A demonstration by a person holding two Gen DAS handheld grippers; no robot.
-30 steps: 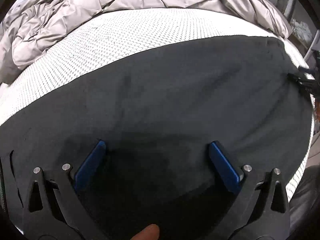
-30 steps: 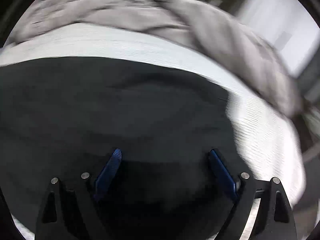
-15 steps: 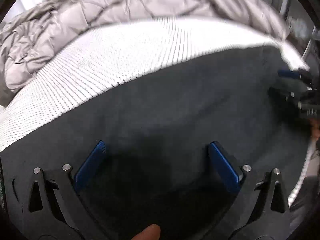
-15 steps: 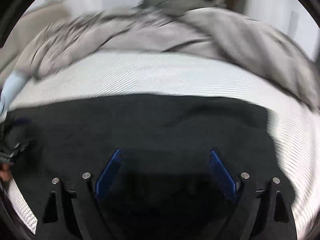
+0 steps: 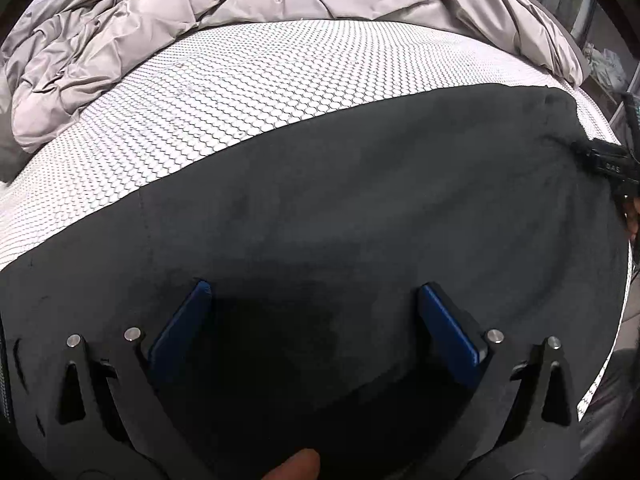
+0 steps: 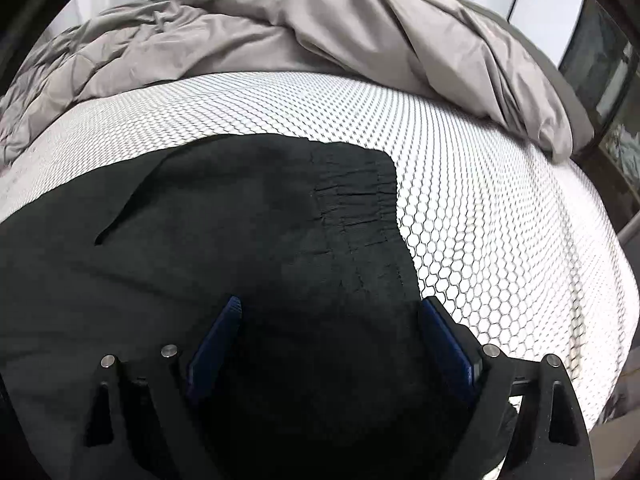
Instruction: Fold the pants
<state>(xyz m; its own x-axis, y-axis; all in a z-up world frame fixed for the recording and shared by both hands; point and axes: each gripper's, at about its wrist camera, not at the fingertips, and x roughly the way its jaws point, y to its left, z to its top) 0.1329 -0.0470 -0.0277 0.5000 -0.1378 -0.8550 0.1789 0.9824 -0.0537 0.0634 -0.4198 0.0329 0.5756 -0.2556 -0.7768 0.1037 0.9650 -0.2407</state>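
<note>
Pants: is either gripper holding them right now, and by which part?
Nothing is held. The left gripper and right gripper are both open above the black pants.

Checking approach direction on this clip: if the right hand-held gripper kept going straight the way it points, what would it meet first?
Most likely the black pants, near the gathered waistband. The right hand-held gripper is open and angled down at the fabric; depth is unclear.

One pair of dark charcoal fabric pants (image 5: pixel 360 208) lies spread on one bed with a white honeycomb-patterned mattress cover (image 5: pixel 248 92). One rumpled grey quilted comforter (image 5: pixel 160 12) is heaped at the far side. Two black tools with blue pads: the left tool (image 5: pixel 314 292) and the right tool (image 6: pixel 332 308).
</note>
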